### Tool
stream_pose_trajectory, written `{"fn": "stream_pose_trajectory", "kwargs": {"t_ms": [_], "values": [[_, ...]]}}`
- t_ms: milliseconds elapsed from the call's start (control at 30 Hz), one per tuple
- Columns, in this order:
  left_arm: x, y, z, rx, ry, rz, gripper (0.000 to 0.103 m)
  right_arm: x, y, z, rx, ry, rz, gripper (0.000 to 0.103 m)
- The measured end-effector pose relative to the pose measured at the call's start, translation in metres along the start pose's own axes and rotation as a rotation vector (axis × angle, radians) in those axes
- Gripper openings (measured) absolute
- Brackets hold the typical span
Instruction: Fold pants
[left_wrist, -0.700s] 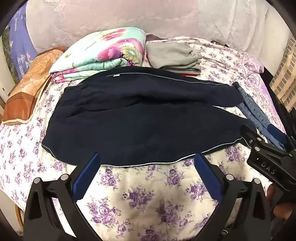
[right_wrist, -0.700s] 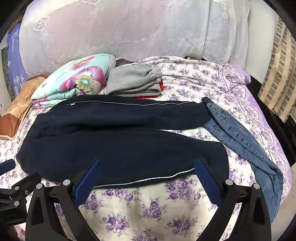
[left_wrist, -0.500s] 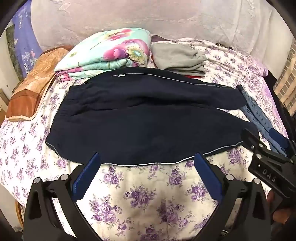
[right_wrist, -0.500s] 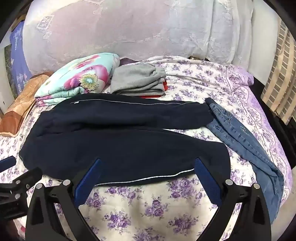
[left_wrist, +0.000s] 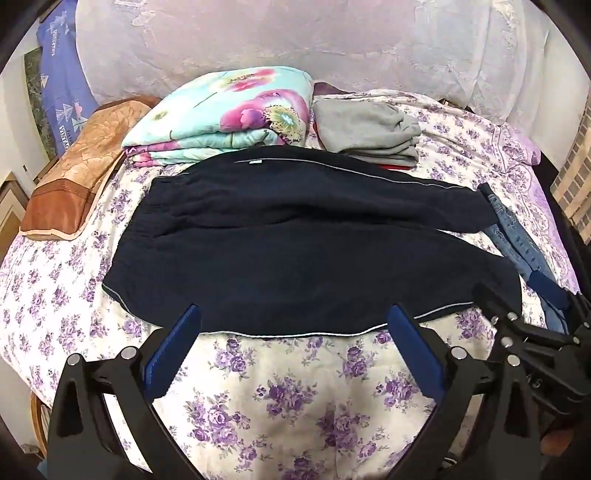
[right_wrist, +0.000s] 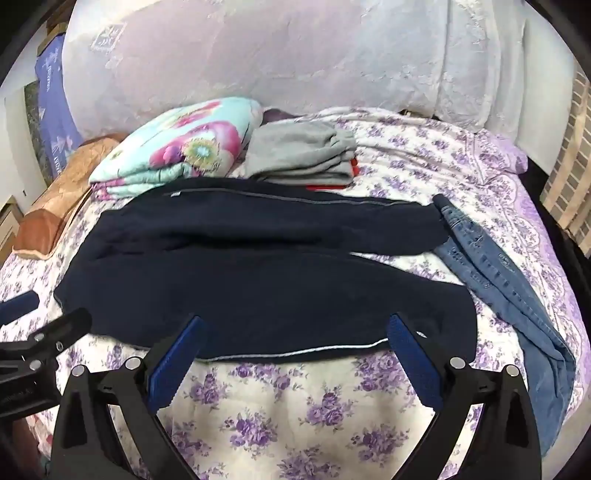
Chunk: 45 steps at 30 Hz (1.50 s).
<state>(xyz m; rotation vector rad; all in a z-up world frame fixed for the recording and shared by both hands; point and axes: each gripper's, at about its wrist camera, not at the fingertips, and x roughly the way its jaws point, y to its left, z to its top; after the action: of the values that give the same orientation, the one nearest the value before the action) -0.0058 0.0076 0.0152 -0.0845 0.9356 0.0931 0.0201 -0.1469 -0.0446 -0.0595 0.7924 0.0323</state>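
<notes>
Dark navy pants (left_wrist: 303, 251) (right_wrist: 258, 280) lie spread sideways on the bed, waist to the left, both legs running right with a thin pale stripe along each outer seam. My left gripper (left_wrist: 293, 314) hovers open over the near hem edge, nothing between its blue pads. My right gripper (right_wrist: 293, 325) is open too, above the near leg's edge further right. Each gripper shows in the other's view: the right one (left_wrist: 532, 332) at the right edge, the left one (right_wrist: 33, 325) at the left edge.
Blue jeans (right_wrist: 498, 273) lie along the bed's right side beside the pants' cuffs. Behind the pants sit a folded floral quilt (left_wrist: 229, 114), folded grey clothes (left_wrist: 369, 129) over something red, and a brown pillow (left_wrist: 77, 173). Floral bedsheet (left_wrist: 288, 398) lies bare in front.
Both grippers have drawn back and shifted slightly left, so the pants sit a little farther and more to the right in view. Jaws stay open; the pants have not moved.
</notes>
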Motion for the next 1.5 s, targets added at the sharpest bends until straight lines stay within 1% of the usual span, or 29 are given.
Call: {"fn": "stream_pose_trajectory", "kwargs": {"t_ms": [133,467,733,1167,1500], "values": [[-0.006,-0.001,0.000,0.002,-0.025,0.003,0.098,-0.003,0.000,0.001,-0.003,-0.009,-0.002,0.100],[-0.013,-0.002,-0.003,0.010,-0.050,-0.004,0.098,-0.004,0.002,-0.004,-0.016,0.004,-0.005,0.100],[-0.014,-0.005,-0.004,0.021,-0.054,-0.011,0.098,-0.005,0.000,-0.008,-0.007,0.015,-0.011,0.100],[-0.019,-0.007,-0.005,0.027,-0.065,-0.015,0.098,-0.007,0.002,-0.013,-0.016,0.017,0.005,0.100],[-0.018,-0.009,-0.005,0.027,-0.058,-0.018,0.098,-0.005,0.000,-0.011,-0.011,0.029,0.015,0.100]]}}
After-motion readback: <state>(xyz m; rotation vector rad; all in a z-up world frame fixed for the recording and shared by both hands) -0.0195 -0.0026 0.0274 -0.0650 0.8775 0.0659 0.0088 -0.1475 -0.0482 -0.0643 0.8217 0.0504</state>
